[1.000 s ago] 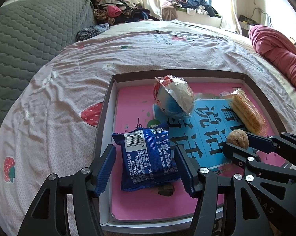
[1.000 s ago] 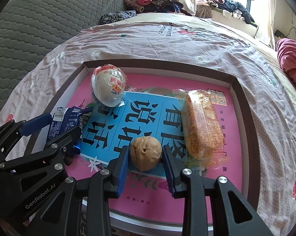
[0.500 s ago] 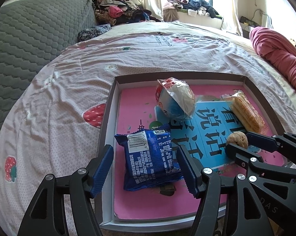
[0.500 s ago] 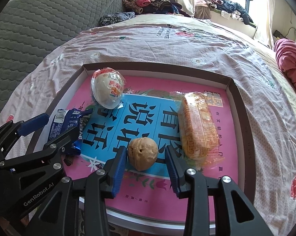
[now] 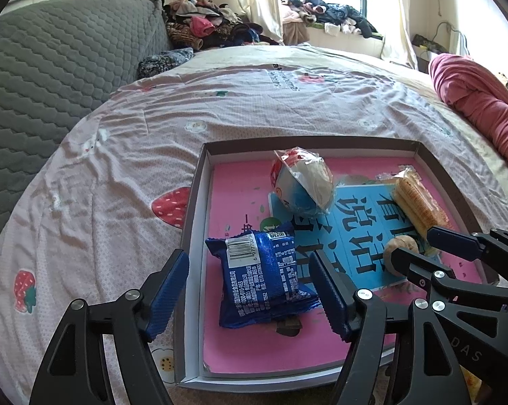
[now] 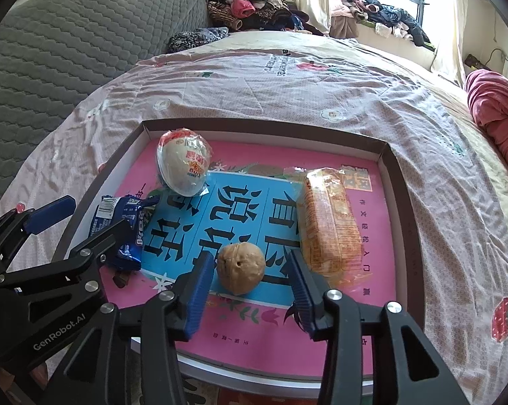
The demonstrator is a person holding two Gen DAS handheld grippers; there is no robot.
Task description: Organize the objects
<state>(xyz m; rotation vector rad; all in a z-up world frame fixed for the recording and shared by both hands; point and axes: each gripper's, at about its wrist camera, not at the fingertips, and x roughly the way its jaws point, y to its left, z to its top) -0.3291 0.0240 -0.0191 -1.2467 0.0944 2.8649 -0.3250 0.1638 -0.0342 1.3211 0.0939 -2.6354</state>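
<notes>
Since the walnut (image 6: 241, 267) sits in the tray (image 6: 394, 182) dead ahead between my right claw (image 6: 249, 290) fingers, spread wide, it is nearer; my left claw (image 5: 250, 298) straddles the blue packet (image 5: 262, 276), also wide.

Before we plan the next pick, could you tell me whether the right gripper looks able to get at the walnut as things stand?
Probably yes: the right gripper is open with the walnut lying between its fingers, and nothing sits between them. The orange cracker pack is close by the right-hand finger.
</notes>
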